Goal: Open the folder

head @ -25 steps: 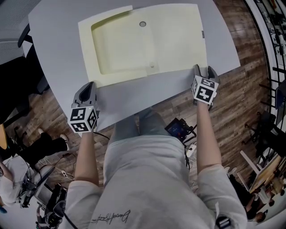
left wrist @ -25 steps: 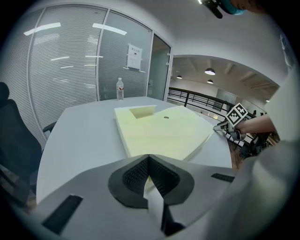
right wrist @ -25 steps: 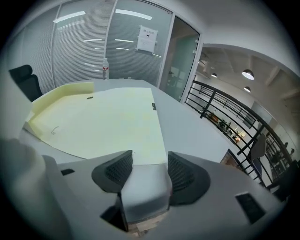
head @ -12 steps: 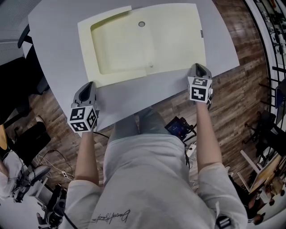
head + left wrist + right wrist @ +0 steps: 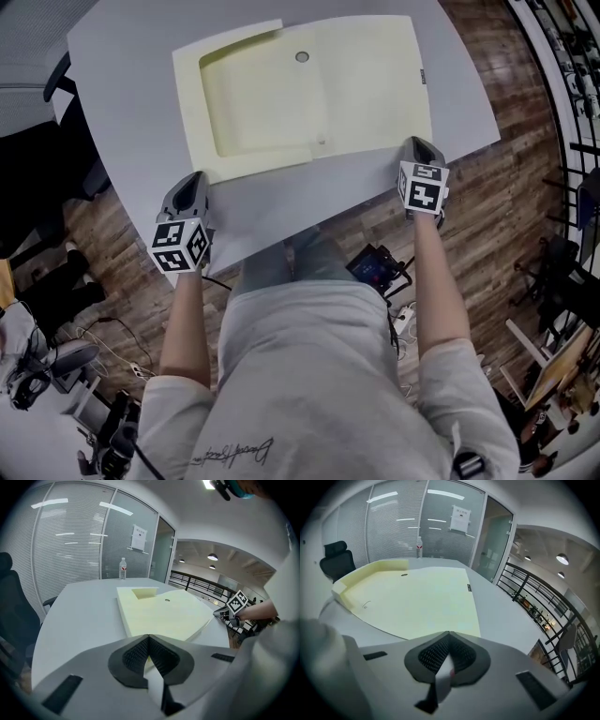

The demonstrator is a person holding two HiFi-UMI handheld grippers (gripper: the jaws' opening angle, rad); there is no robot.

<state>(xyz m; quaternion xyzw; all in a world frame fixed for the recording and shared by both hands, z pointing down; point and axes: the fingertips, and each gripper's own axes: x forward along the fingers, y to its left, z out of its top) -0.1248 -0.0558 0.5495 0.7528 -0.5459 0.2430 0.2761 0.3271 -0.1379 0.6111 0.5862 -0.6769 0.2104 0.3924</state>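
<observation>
A pale yellow folder (image 5: 309,94) lies flat on the grey table (image 5: 131,84), with a small round snap (image 5: 302,57) near its far edge. My left gripper (image 5: 196,176) is shut, its tips at the folder's near left corner. In the left gripper view the folder (image 5: 164,613) spreads out just past the closed left gripper (image 5: 149,637). My right gripper (image 5: 419,142) is shut too, its tips at the near right corner. The folder (image 5: 417,602) fills the right gripper view ahead of the right gripper (image 5: 449,633). Nothing shows between either pair of pads.
The table's near edge runs just under both grippers, with wooden floor and cables below. A water bottle (image 5: 123,569) stands at the far side of the table. A black office chair (image 5: 337,557) stands by the glass wall, and a railing (image 5: 520,588) runs on the right.
The right gripper's jaws stood open round the folder's near right corner a second ago and are now shut. The left gripper has stayed where it was.
</observation>
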